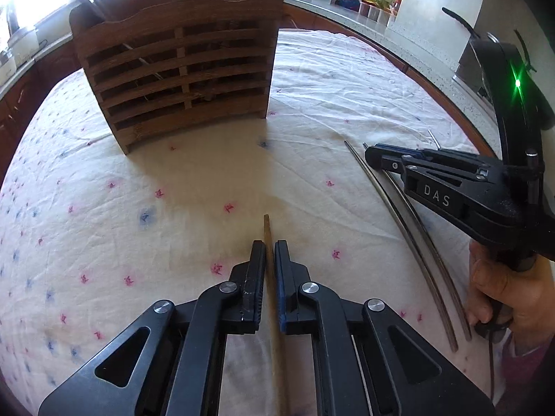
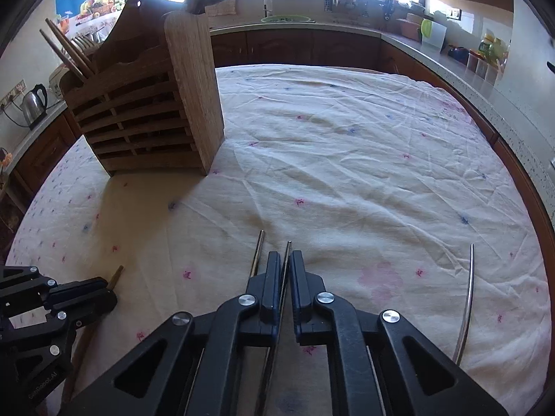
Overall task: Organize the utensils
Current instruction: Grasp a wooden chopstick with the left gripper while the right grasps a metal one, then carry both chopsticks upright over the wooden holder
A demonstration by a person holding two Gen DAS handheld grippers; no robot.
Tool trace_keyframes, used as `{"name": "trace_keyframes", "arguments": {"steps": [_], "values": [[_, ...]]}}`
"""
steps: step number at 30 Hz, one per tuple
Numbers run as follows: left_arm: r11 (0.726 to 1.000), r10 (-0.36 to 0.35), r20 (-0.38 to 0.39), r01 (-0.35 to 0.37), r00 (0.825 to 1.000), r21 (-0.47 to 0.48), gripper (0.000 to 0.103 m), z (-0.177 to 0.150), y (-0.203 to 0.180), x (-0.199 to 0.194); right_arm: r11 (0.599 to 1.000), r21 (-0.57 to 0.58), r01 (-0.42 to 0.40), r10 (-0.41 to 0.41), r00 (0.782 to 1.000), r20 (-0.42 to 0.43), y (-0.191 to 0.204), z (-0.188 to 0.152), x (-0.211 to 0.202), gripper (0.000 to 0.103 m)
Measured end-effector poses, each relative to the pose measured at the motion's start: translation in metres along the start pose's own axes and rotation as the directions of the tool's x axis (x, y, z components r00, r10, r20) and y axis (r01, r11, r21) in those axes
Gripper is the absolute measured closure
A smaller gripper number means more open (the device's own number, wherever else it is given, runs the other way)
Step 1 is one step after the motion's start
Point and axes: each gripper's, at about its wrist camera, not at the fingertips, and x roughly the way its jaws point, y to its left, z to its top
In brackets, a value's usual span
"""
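Grip holds on both sides: left gripper point(image 1: 267, 253) pinches a wooden chopstick point(image 1: 266, 228), right gripper point(image 2: 285, 263) a metal chopstick point(image 2: 286, 260); lift level toward the wooden holder point(image 1: 177, 69) at eleven o'clock.

Cream tablecloth point(image 2: 347, 159) with small pink and blue, perhaps floral, motifs; brown slatted holder point(image 1: 177, 72).
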Motion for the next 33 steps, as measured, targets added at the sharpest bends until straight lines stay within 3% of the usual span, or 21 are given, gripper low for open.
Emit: {"name": "trace_keyframes", "arguments": {"steps": [6,11,19,25,33], "values": [[0.992,-0.081,0.089,0.09,0.993,-0.091,0.098,-0.007,0.023,-0.044,0.985,0.125,-0.122,0.115,0.991,0.063,-0.014,-0.006,-0.037,0.099],[0.978,-0.129,0.195,0.157,0.972,-0.136,0.098,-0.012,0.037,-0.096,0.971,0.135,-0.2,0.178,0.971,0.16,-0.01,-0.005,-0.092,0.099],[0.969,-0.15,0.327,0.204,0.933,-0.138,0.098,-0.021,0.053,-0.169,0.963,0.082,-0.255,0.223,0.932,0.286,0.005,0.001,-0.162,0.099],[0.963,-0.161,0.393,0.231,0.905,-0.138,0.098,-0.024,0.062,-0.201,0.958,0.05,-0.283,0.247,0.901,0.356,0.012,0.009,-0.196,0.099],[0.966,-0.132,0.437,0.213,0.89,-0.143,0.098,-0.025,0.069,-0.216,0.963,0.016,-0.27,0.242,0.887,0.392,0.023,0.019,-0.207,0.099]]}}
